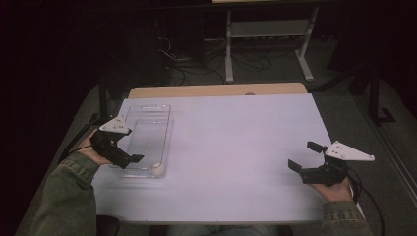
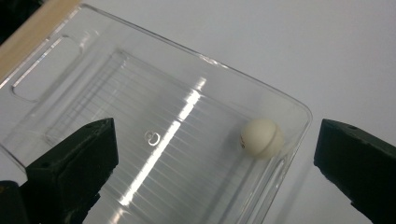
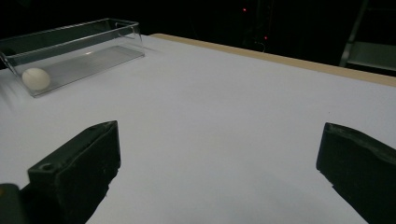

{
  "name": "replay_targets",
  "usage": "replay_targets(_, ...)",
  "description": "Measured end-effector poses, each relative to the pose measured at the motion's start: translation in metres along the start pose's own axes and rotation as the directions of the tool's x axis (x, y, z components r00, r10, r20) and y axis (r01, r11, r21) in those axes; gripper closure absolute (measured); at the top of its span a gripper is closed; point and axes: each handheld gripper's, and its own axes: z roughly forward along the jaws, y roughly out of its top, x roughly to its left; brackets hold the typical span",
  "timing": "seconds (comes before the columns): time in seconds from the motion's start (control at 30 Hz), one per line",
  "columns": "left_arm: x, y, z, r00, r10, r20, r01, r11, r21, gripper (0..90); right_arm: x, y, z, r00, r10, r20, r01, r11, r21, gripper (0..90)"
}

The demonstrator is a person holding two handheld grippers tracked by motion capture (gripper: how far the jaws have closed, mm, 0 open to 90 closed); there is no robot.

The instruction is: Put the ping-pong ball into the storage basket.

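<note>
The left gripper (image 1: 129, 145) hangs over the near end of a clear plastic tray (image 1: 142, 114) at the left side of the white table (image 1: 236, 147), its jaws spread wide apart and holding nothing. A small white ball (image 1: 158, 169) lies inside the tray, in the near right corner against the end wall; in the left gripper view the ball (image 2: 261, 138) sits between the two jaws but closer to the right-hand one, which stands outside the tray wall (image 2: 299, 135). The right gripper (image 1: 306, 156) rests well apart at the right side of the table, jaws likewise wide apart and empty, pointed across bare surface toward the tray (image 3: 107, 28) with the ball (image 3: 36, 78) in it. Risks, as judged from this position: with one jaw inside the tray and the other outside it, a closing stroke would likely pinch the wall rather than the ball, or tip the light tray. The ball is round and smooth, so an off-centre squeeze may squirt it out along the tray floor or over the rim onto the table. Its place in the corner leaves little room for a jaw to get behind it. The tray is not held down by anything, and the right gripper is too far off to steady it, so a nudge from the descending jaws could slide it toward the table edge.
</note>
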Motion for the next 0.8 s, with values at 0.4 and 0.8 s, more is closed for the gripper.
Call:
replay_targets(0.4,-0.005,-0.013,-0.003,0.9969,-0.07,-0.036,0.063,0.9854,-0.158,0.0,0.0,0.0,-0.001,1.0,0.001,0.002,-0.001,1.0,-0.001,0.0)
replay_targets(0.8,-0.015,-0.033,0.009,0.9908,-0.117,-0.069,0.099,0.9696,-0.224,0.0,-0.001,0.0,-0.001,1.0,0.0,0.005,0.0,1.0,-0.002,0.0)
